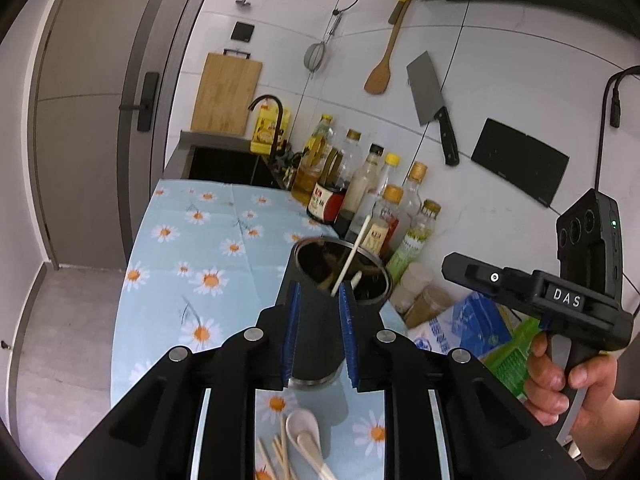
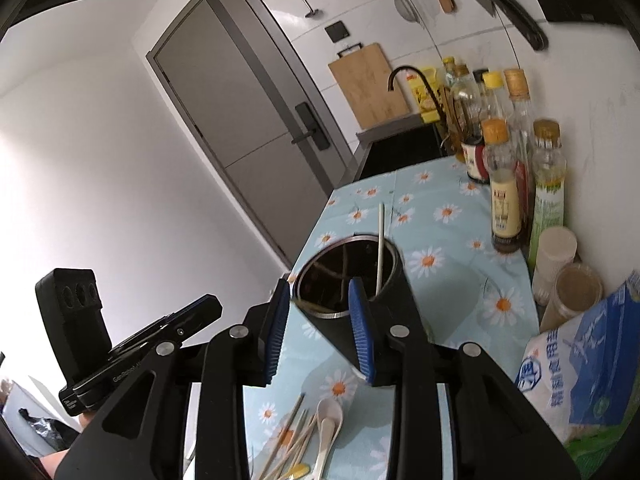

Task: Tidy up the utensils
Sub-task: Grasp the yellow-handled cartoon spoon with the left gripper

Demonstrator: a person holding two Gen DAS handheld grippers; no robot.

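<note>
Lying near-side of the holder (image 2: 352, 280), chopsticks (image 2: 294, 436) and spoons (image 2: 328, 420) point away under both empty, parted tongs (image 2: 320, 328), left tongs (image 1: 318, 324) equally close.

The black utensil holder (image 1: 320, 320) has its lower wall hidden behind the left tongs' blue pads (image 1: 291, 332). The chopsticks (image 2: 288, 440) and white spoons (image 2: 328, 428) run off the bottom edge, and the salt bag (image 2: 580, 368) is cut by the right edge. What lies at the holder's dark bottom cannot be made out.
</note>
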